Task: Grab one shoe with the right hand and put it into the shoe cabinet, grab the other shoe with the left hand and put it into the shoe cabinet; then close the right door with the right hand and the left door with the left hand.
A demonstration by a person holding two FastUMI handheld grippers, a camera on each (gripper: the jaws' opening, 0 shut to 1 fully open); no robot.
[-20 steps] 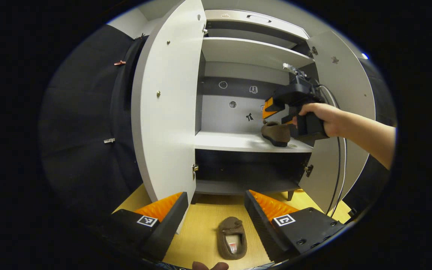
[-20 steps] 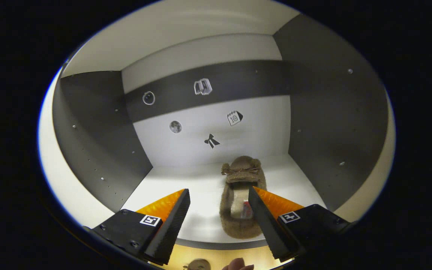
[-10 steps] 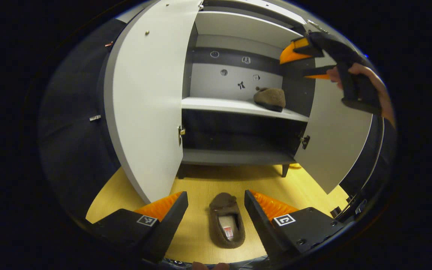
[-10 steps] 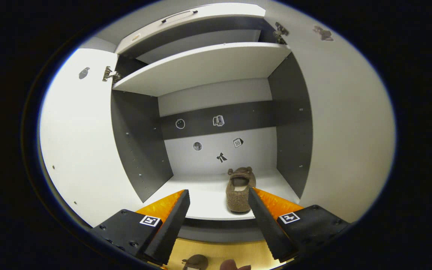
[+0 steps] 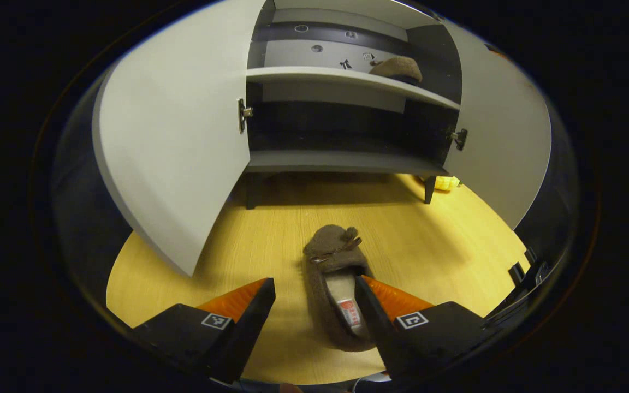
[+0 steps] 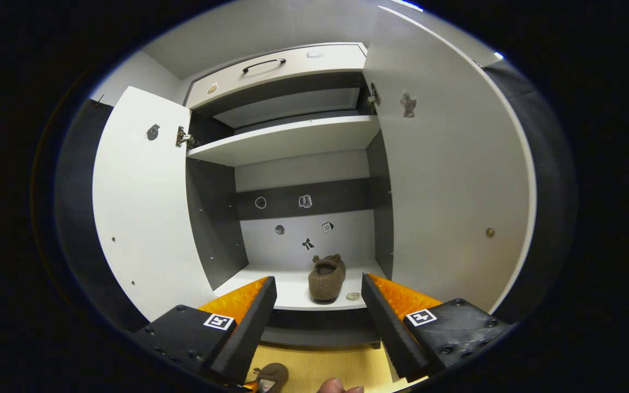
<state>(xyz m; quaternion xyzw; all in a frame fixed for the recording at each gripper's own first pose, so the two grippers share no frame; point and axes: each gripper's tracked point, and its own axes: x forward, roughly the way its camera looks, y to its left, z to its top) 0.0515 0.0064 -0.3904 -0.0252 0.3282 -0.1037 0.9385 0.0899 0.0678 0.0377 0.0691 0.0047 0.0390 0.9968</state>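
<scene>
Your left gripper (image 5: 314,305) hangs low over the floor (image 5: 434,245) with its fingers spread apart, and the floor shoe (image 5: 332,284) lies just ahead at 12 o'clock, heel toward you, toe and bow pointing at the cabinet (image 5: 347,161). The right finger overlaps the shoe's open heel, but you cannot tell whether it touches; the left finger is clear of it. Beyond the shoe, at 12 o'clock, the cabinet stands on short legs with both doors swung wide: the left door (image 5: 172,153) at 10 o'clock, the right door (image 5: 503,142) at 2 o'clock. Your right gripper (image 6: 319,316) is held higher, in front of the cabinet, fingers also apart and gripping nothing. Straight past them at 12 o'clock the shelf shoe (image 6: 326,278) rests on the middle shelf (image 6: 271,286), heel toward you, toward the shelf's right side and near the right wall. From the left gripper view that same shoe sits up at 1 o'clock. A drawer (image 6: 276,68) runs along the cabinet's top.
</scene>
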